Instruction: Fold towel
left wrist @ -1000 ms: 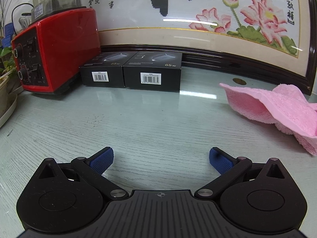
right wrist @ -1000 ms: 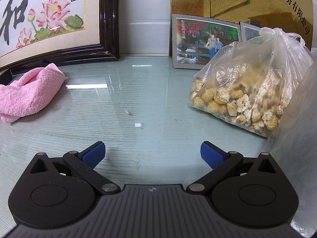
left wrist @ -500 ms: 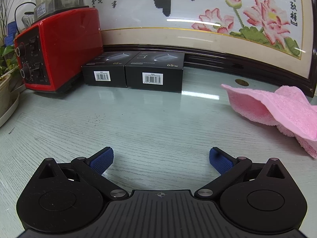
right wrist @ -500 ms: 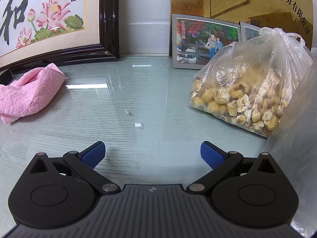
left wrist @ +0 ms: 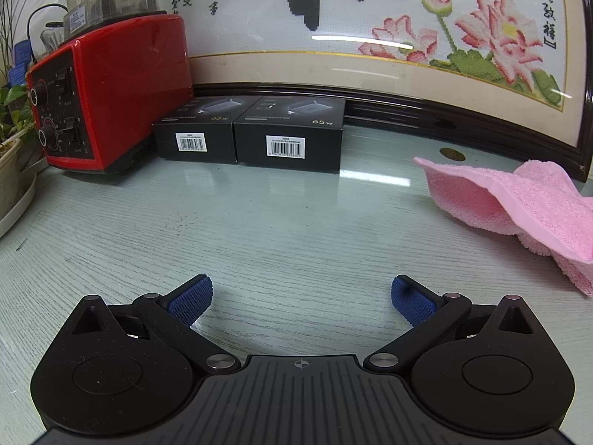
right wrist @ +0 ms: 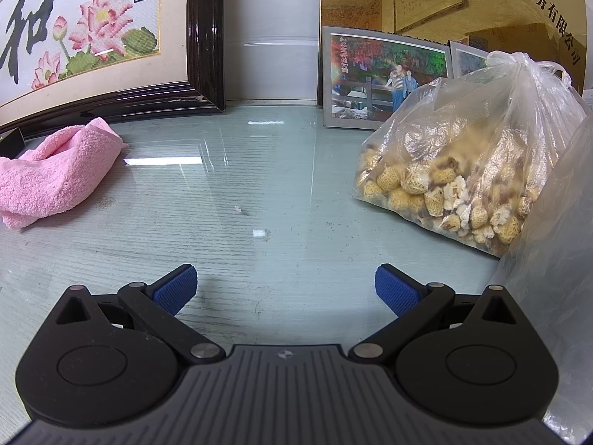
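Left gripper point(left wrist: 301, 298): jaws wide apart, empty.
Right gripper point(right wrist: 285, 288): jaws wide apart, empty.
Towel point(left wrist: 519, 204): pink, crumpled on table point(left wrist: 259, 230), at 2 o'clock of left gripper.
Boxes point(left wrist: 248, 133): "65w", barcodes.

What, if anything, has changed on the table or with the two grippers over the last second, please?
Very little. The left wrist view drifted slightly, so the left gripper shifted a touch; nothing was grasped or released. The right gripper did not move. Both remain open and empty above the glass tabletop. The pink towel lies crumpled and untouched, as before, and the bag of dried mushrooms and red blender base stayed put.
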Demonstrator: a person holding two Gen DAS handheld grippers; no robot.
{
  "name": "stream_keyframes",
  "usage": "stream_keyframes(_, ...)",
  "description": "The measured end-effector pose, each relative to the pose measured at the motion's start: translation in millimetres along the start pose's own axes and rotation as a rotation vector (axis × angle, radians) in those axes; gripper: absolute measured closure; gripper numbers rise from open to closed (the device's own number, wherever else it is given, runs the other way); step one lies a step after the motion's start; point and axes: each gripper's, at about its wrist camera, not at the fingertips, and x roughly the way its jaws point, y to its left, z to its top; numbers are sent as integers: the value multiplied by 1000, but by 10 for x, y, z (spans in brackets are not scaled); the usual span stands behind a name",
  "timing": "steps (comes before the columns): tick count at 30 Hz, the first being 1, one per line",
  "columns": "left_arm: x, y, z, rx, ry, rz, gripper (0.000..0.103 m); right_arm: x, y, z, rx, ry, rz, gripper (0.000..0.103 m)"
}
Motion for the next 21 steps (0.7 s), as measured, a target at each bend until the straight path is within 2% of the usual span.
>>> stream_keyframes(16,4,-3,0,1,0,1,0,-23,115,-21,41,-4,-54,0)
stream_keyframes(21,4,-3,-1,1,0,1,0,-91,249,8,52,-23,-33,0)
